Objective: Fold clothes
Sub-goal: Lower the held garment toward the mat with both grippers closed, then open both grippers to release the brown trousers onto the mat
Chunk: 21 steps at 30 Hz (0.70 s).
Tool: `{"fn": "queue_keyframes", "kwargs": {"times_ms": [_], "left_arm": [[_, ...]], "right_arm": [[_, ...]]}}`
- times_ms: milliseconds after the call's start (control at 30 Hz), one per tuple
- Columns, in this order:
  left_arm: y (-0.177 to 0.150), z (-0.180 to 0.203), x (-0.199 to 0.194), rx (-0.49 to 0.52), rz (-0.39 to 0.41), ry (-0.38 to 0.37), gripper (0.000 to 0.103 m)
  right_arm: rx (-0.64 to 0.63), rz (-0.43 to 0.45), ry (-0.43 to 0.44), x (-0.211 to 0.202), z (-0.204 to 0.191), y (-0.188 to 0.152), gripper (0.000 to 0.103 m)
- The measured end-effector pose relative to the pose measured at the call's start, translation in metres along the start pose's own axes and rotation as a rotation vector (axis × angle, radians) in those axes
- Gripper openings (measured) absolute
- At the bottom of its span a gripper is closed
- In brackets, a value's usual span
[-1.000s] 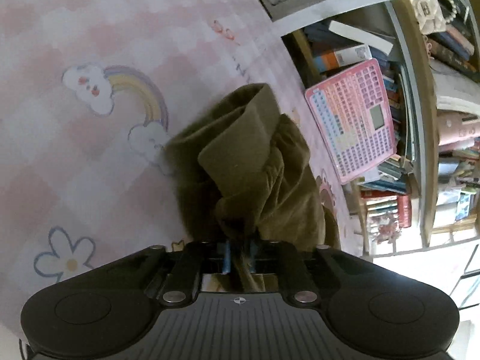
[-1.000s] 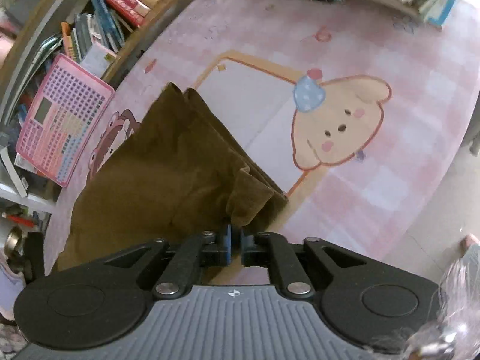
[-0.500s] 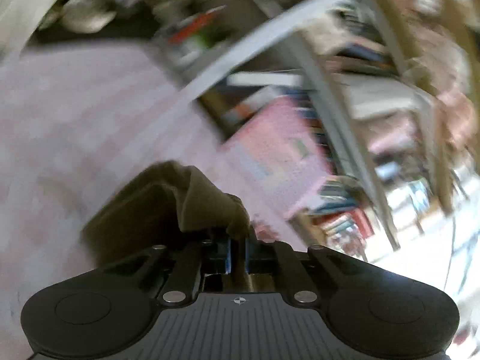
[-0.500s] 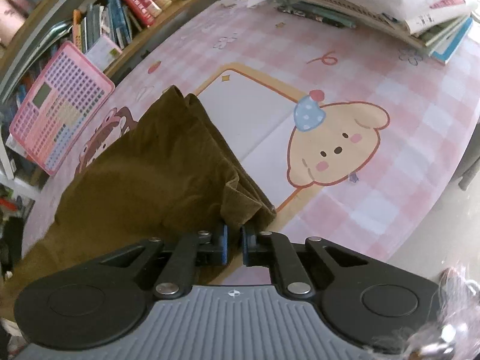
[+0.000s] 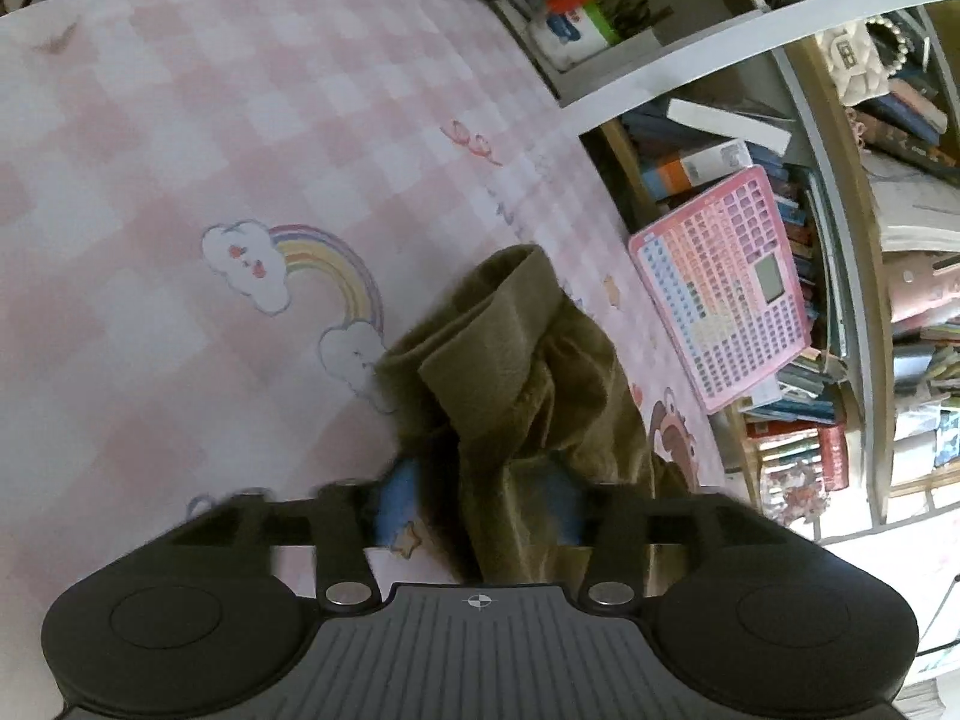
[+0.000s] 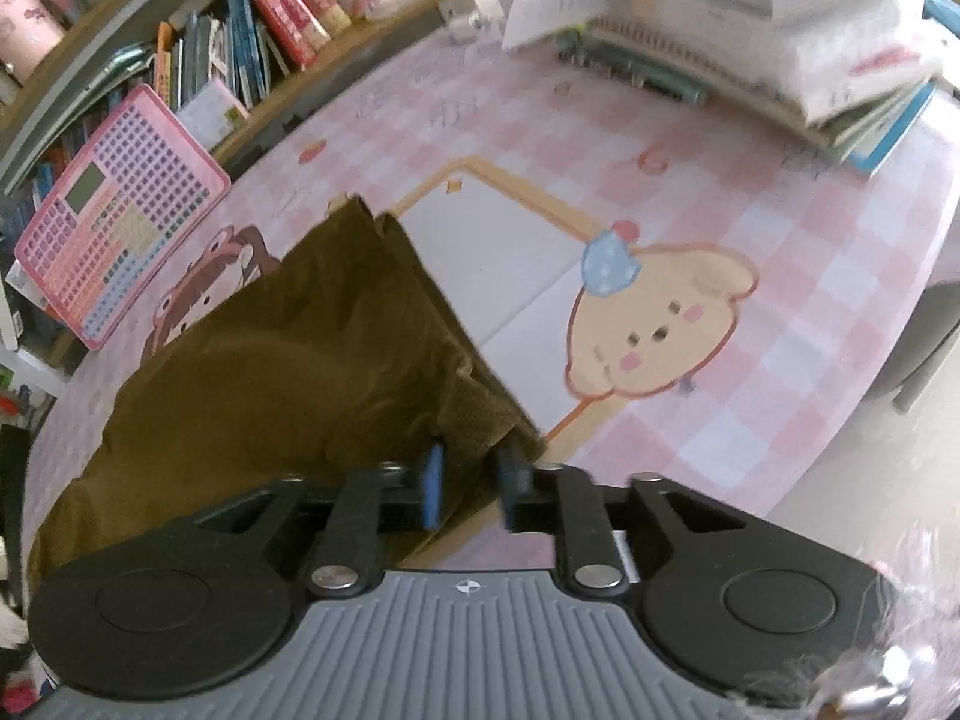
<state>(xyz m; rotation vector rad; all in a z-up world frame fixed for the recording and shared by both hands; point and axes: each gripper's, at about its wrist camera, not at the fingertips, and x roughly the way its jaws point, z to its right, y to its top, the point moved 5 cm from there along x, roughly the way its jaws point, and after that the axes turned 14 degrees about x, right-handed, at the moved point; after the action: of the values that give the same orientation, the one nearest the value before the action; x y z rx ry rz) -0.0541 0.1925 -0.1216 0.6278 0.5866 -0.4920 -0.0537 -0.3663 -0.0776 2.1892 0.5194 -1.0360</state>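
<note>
The olive-brown garment lies on the tabletop, on a pink checked cloth printed with cartoons. From my right side it looks folded into a flat wedge: one straight edge runs along the white panel beside the puppy drawing, and its far corner points toward the shelves. From my left side the same garment is bunched, with a thick rolled fold standing up next to the rainbow print.

My right tool has its blue pads set apart, with the near corner of the fabric sitting in the gap between them (I cannot tell whether either pad touches it). My left tool is spread wide as well, and a strip of the cloth hangs down between its two blue pads, one showing on each side of the fabric; that part of the view is blurred.

Past the tabletop's edge a pink toy keyboard leans against a bookshelf crammed with books. On the far right corner of the tabletop sits a tall stack of books and papers.
</note>
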Motion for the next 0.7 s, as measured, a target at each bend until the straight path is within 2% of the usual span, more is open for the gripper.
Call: {"fn": "queue_keyframes", "kwargs": {"times_ms": [100,167,333,367,433,467,500,567,633,700], "left_arm": [[-0.001,0.001,-0.003,-0.005,0.000,0.005,0.059],[0.003,0.004,0.002,-0.006,0.004,0.010,0.059],[0.015,0.014,0.015,-0.007,0.017,0.022,0.056],[0.017,0.016,0.018,-0.007,0.019,0.024,0.055],[0.022,0.019,0.023,-0.008,0.024,0.029,0.043],[0.024,0.021,0.026,-0.008,0.026,0.031,0.028],[0.026,0.023,0.029,-0.008,0.029,0.033,0.019],[0.031,0.027,0.034,-0.008,0.034,0.038,0.013],[0.035,0.031,0.040,-0.009,0.039,0.043,0.008],[0.045,0.053,0.031,0.074,0.085,0.012,0.007]], "right_arm": [[-0.042,-0.004,-0.053,0.004,-0.001,-0.002,0.031],[-0.054,-0.016,-0.069,0.009,-0.002,-0.003,0.038],[-0.080,-0.034,-0.086,0.020,-0.008,-0.005,0.037],[-0.091,-0.034,-0.080,0.023,-0.010,-0.004,0.031],[-0.112,-0.027,-0.057,0.028,-0.020,0.001,0.022],[-0.119,-0.018,-0.035,0.031,-0.029,0.007,0.018],[-0.127,-0.009,-0.014,0.034,-0.037,0.013,0.015],[-0.142,0.010,0.030,0.040,-0.054,0.026,0.010],[-0.157,0.028,0.074,0.046,-0.071,0.038,0.008],[-0.172,0.047,0.118,0.052,-0.088,0.050,0.008]]}}
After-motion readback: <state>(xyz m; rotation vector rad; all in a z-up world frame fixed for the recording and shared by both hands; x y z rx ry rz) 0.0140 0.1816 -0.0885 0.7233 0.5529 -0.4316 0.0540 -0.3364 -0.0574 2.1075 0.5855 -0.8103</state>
